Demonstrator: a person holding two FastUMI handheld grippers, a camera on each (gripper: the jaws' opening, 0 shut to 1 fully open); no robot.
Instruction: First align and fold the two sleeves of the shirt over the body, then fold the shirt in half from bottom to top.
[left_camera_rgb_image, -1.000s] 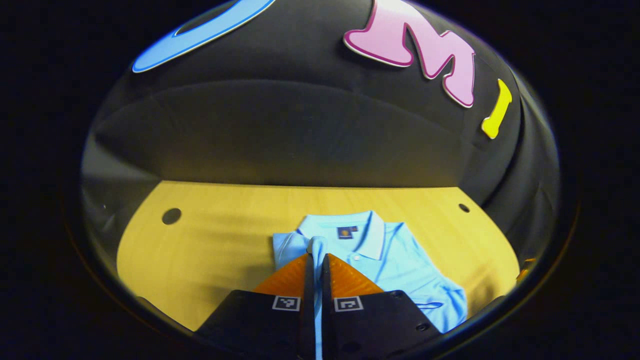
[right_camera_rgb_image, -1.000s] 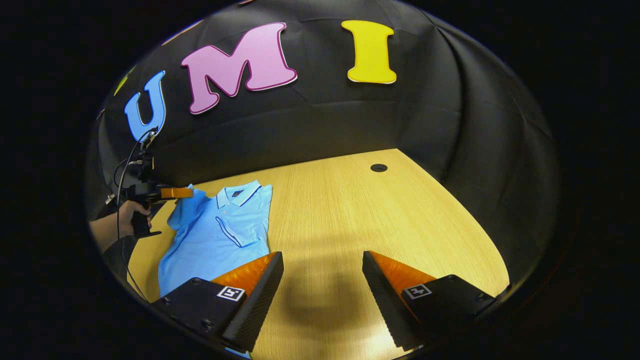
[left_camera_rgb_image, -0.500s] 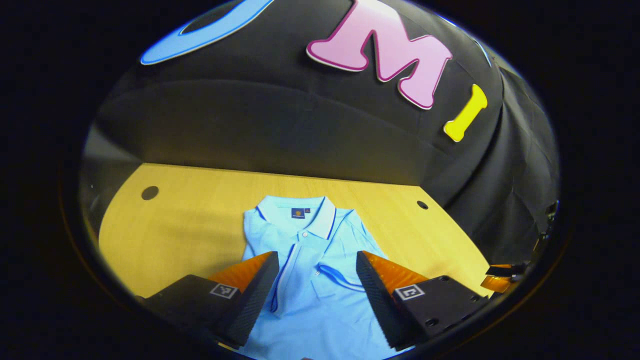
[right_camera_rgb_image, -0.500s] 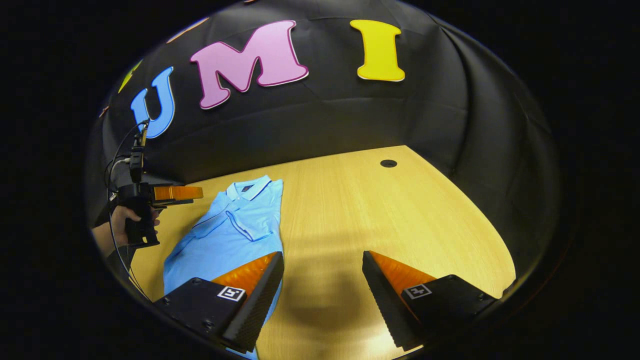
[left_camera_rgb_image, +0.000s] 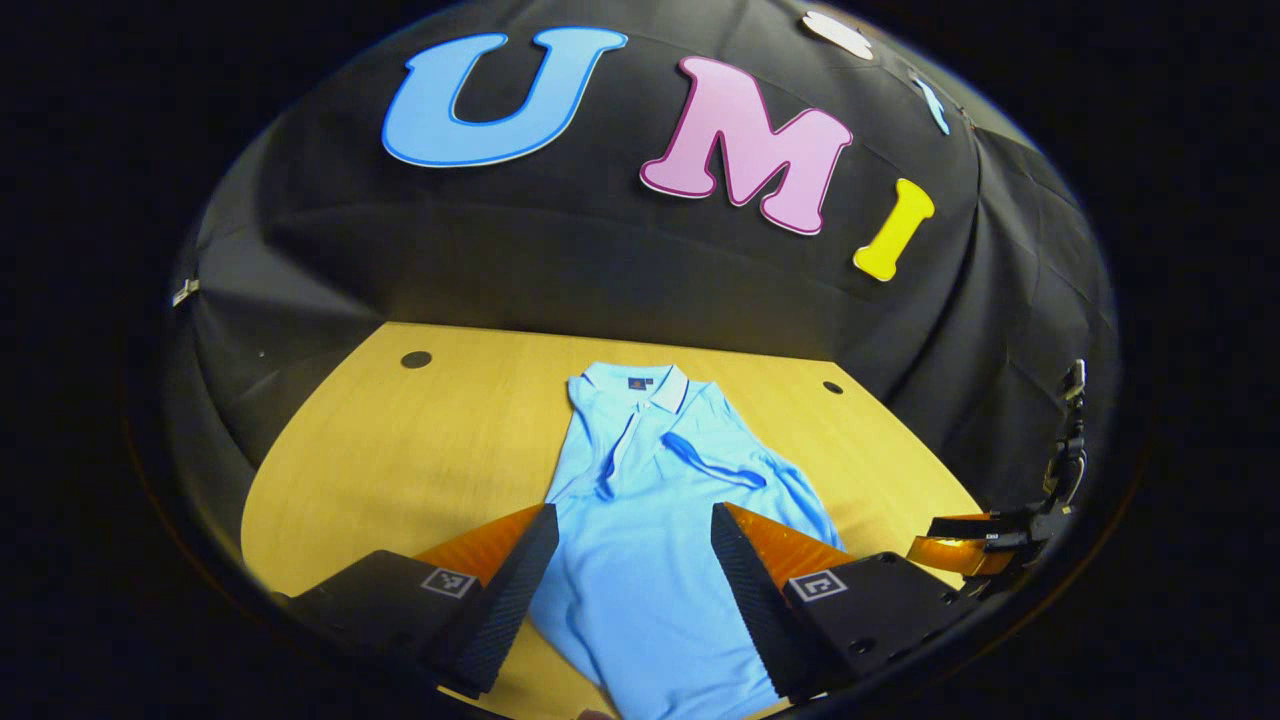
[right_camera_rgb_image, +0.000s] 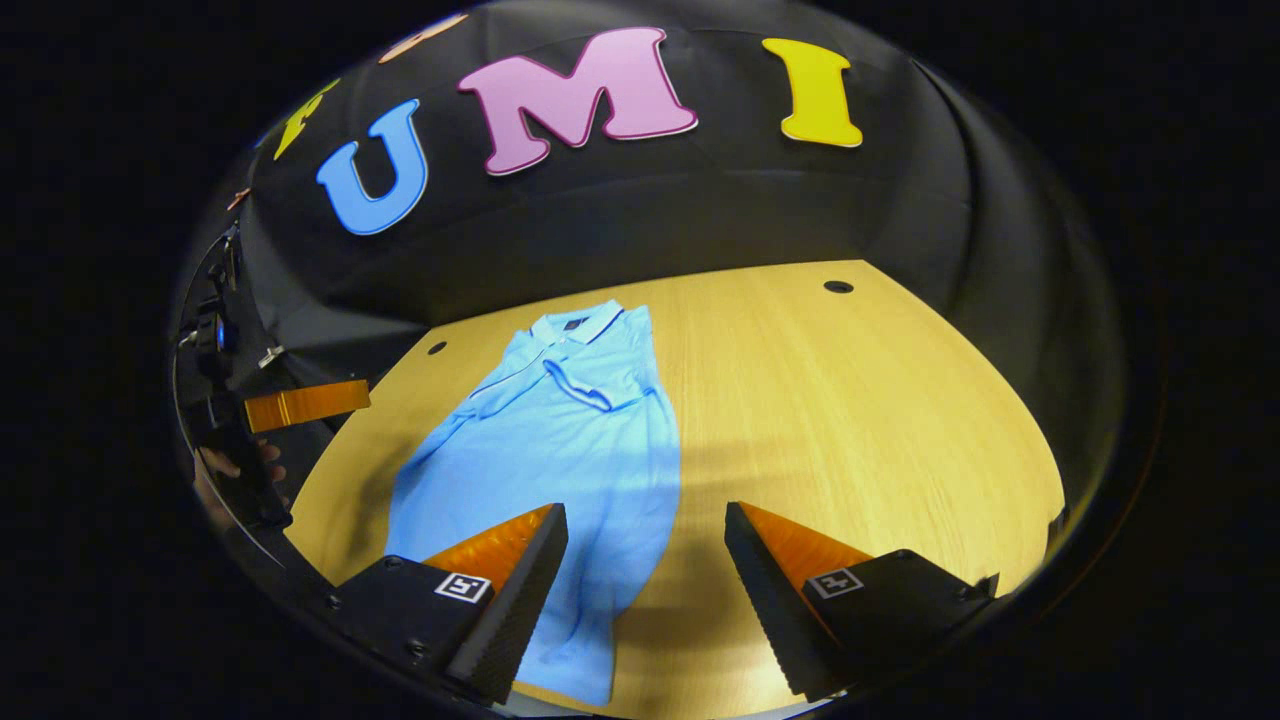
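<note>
Left gripper view: I am holding my left gripper (left_camera_rgb_image: 634, 580) wide apart, gripping nothing, above the shirt (left_camera_rgb_image: 660, 520) lying flat on the table (left_camera_rgb_image: 420, 440); my right gripper (right_camera_rgb_image: 645, 585) is gaping too, empty.

shirt (left_camera_rgb_image: 650, 520): soft knit cloth, matt, lightly creased
table (right_camera_rgb_image: 850, 400): wood-grain top, smooth, slight sheen
wall (left_camera_rgb_image: 560, 270): matt cloth, wrinkled

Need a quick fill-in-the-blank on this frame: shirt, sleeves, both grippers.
1. The light blue polo shirt lies on the wooden ____.
2. Both sleeves are folded over the shirt's ____.
3. The left gripper is ____, holding nothing.
4. The right gripper has its fingers spread ____.

Missing words: table; body; open; apart
</note>
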